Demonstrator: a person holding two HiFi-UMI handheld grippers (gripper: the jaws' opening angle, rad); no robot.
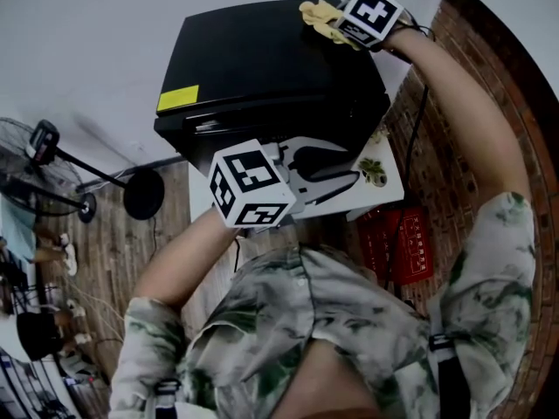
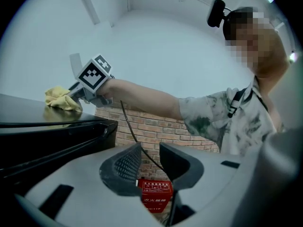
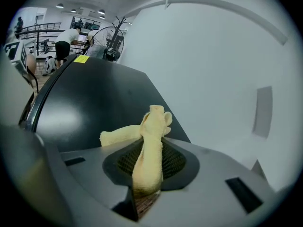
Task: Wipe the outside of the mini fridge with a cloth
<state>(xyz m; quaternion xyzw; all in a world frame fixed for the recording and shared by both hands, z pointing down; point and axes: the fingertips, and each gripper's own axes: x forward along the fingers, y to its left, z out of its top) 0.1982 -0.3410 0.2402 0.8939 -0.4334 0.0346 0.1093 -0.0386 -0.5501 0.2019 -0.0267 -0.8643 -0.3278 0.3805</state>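
The black mini fridge (image 1: 262, 68) stands against a white wall, with a yellow sticker (image 1: 177, 99) at its top front corner. My right gripper (image 1: 339, 26) is at the back right of the fridge top, shut on a yellow cloth (image 1: 321, 14) that lies on that surface. In the right gripper view the cloth (image 3: 151, 126) runs out between the jaws onto the fridge top (image 3: 94, 103). My left gripper (image 1: 354, 164) hovers in front of the fridge's front right corner, open and holding nothing. The left gripper view shows the fridge edge (image 2: 42, 126), the cloth (image 2: 61, 98) and the right gripper's cube (image 2: 94, 74).
The fridge stands on a white stand (image 1: 389, 186) with a leaf picture. A red box (image 1: 397, 243) sits low to the right against brick. A floor fan (image 1: 44, 147) and its round base (image 1: 144, 195) stand on the left. People (image 3: 66, 39) are far off.
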